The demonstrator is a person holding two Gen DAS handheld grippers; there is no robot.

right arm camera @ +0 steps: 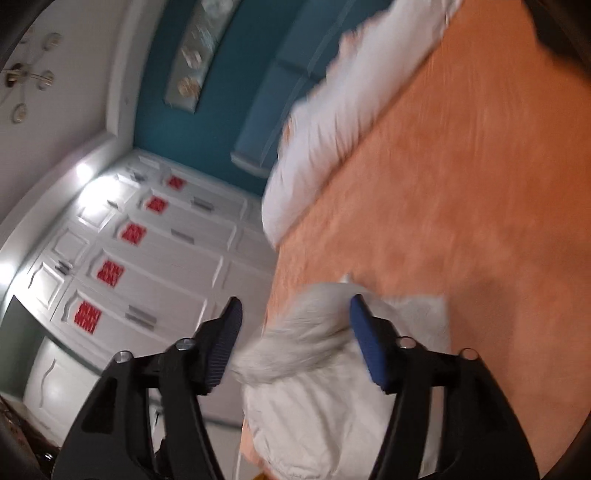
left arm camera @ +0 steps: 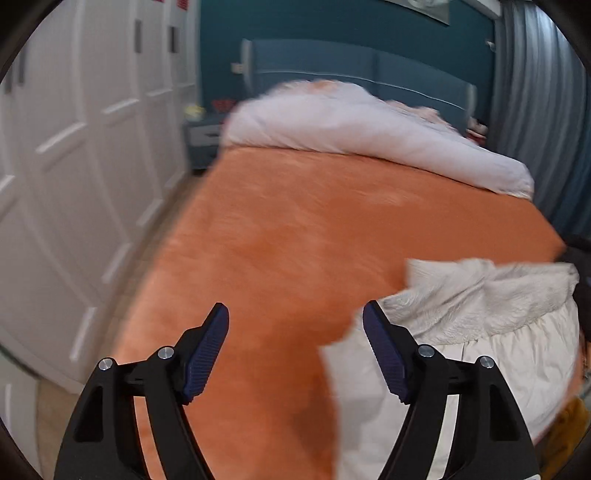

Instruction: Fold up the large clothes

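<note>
In the left wrist view the left gripper [left arm camera: 295,314] stands with its jaws wide apart and nothing between them; only the orange bedspread [left arm camera: 280,236] shows through the gap. The cream coat [left arm camera: 476,332] lies on that bedspread just to the picture's right of the gripper. Its smooth quilted part passes behind the right-hand blue pad [left arm camera: 384,350], and its pale fur trim [left arm camera: 480,284] bunches up a little farther out. Whether the pad touches the cloth cannot be told, as the picture is blurred.

In the right wrist view, which is rolled well over to one side, the right gripper [right arm camera: 295,306] is also spread open. The coat [right arm camera: 325,402] lies low between the two arms and under the right-hand finger, with its fur trim [right arm camera: 295,332] reaching into the gap between the pads. Neither pad presses on it, so nothing is held.

Farther out, the bedspread runs bare up the bed to a white duvet [left arm camera: 362,129] heaped across the head end. Behind the duvet stands a blue padded headboard [left arm camera: 354,62] against a teal wall [left arm camera: 332,18]. White wardrobe doors [left arm camera: 85,147] line the left side of the room beside the bed, and grey curtains [left arm camera: 535,92] hang at the far right.
</note>
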